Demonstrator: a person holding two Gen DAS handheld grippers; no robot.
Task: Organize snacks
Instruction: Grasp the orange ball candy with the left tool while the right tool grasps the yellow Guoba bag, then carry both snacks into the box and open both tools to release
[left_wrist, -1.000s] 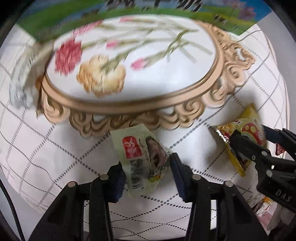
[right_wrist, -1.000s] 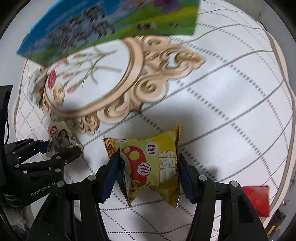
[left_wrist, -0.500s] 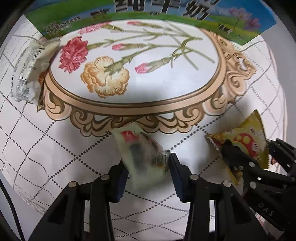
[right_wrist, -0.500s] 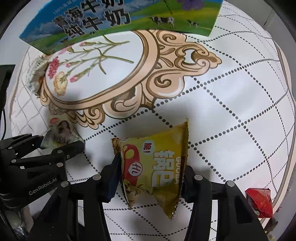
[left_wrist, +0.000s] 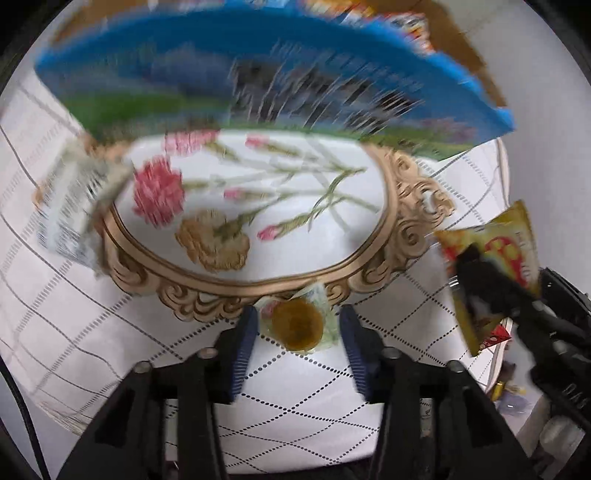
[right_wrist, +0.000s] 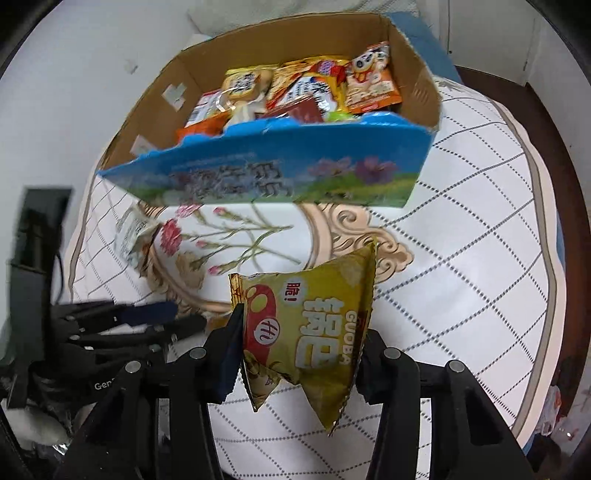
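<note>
From the left wrist view, the left gripper (left_wrist: 298, 334) has one small pale packet (left_wrist: 297, 323) with a round brown snack between its jaws. The jaws have just been opening, and through the blur it seems the pads no longer press the packet's sides, though I cannot be sure. Below lies the desk (left_wrist: 110, 302) under a white grid-patterned cloth with an oval flower print. One white packet (left_wrist: 74, 206) lies at that oval's left edge. The blue carton (left_wrist: 258, 81) fills the top of the frame, smeared by motion. At the right edge, the right gripper (left_wrist: 491, 280) carries one yellow packet (left_wrist: 513, 247).

From the right wrist view, the right gripper (right_wrist: 297, 350) pinches the yellow packet (right_wrist: 314, 336) by its sides, lifted clear of the cloth. The carton (right_wrist: 280, 173) stands open beyond it, holding roughly half a dozen snack bags (right_wrist: 295, 92); bare cardboard shows along its left side. The left gripper (right_wrist: 147, 317) sits low at left. The white packet (right_wrist: 131, 236) lies just in front of the carton's left corner. Cloth right of the yellow packet is bare up to the desk's rim.
</note>
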